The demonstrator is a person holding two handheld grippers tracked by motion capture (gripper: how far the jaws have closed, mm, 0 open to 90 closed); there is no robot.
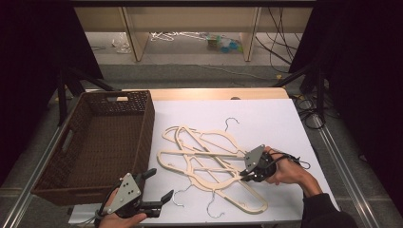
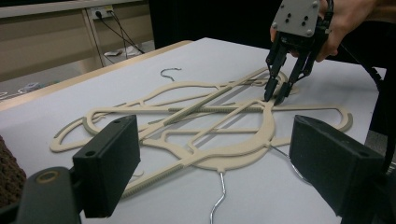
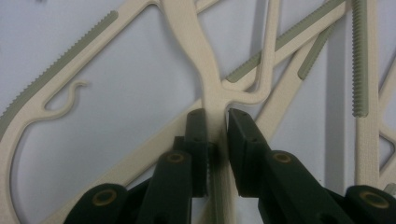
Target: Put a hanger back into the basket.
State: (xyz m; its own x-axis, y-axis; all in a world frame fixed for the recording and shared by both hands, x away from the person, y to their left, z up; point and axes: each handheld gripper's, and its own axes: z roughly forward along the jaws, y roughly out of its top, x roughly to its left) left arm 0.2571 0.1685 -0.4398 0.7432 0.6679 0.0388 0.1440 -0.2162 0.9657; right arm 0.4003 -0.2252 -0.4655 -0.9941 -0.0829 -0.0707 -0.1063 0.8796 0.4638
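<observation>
Nearest to you, your left gripper (image 1: 158, 186) hovers over the near left corner of the worktop (image 1: 266, 118), just beside the near end of the basket, with its fingers (image 2: 108, 163) wide apart and nothing between them. Looks like it's just waiting its turn.

A bit further in and to the right, your right gripper (image 1: 243, 175) is down on the pile of cream hangers (image 1: 209, 159) in the middle of the worktop. Its fingers (image 3: 196, 140) are clamped on a thin cream bar of one hanger (image 3: 212, 105), right below where the bar forks. Decent spot, but the hangers are all crossed over each other, so I'd lift slowly and straight up, and watch whether a wire hook (image 1: 178, 199) or a notched arm drags a neighbour along. If it snags, give it a small wiggle or pin the rest down with your free left gripper rather than yanking. The grip is narrow too, so the hanger may swing once it's clear.

Over on the far left sits the brown wicker basket (image 1: 142, 128), touching the worktop's left edge. As far as I can see there's nothing in it yet, so every hanger is still out on the worktop.
</observation>
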